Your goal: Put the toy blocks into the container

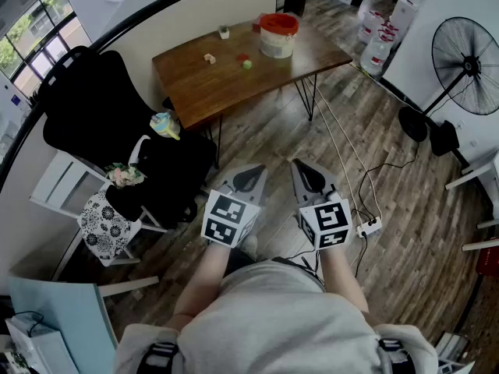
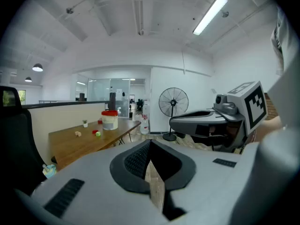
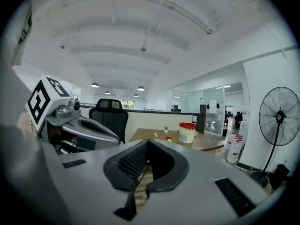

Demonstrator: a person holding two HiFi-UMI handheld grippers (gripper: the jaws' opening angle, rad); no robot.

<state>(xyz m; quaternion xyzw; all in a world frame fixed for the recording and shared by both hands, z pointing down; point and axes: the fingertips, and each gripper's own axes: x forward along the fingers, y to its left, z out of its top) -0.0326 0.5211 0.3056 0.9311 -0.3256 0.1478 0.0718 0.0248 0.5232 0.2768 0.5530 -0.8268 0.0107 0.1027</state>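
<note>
Three toy blocks – a beige block (image 1: 209, 58), a red block (image 1: 242, 56) and a green block (image 1: 247, 65) – lie loose on the wooden table (image 1: 203, 92) near the red-rimmed container (image 1: 278, 37), while the left gripper (image 1: 248, 179) and right gripper (image 1: 312, 179), both clenched empty, hang well apart from them, the job seemingly unstarted.

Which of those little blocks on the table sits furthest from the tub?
The beige block, alone toward the left; the red block and green block lie together, nearer the red-rimmed tub.
</note>
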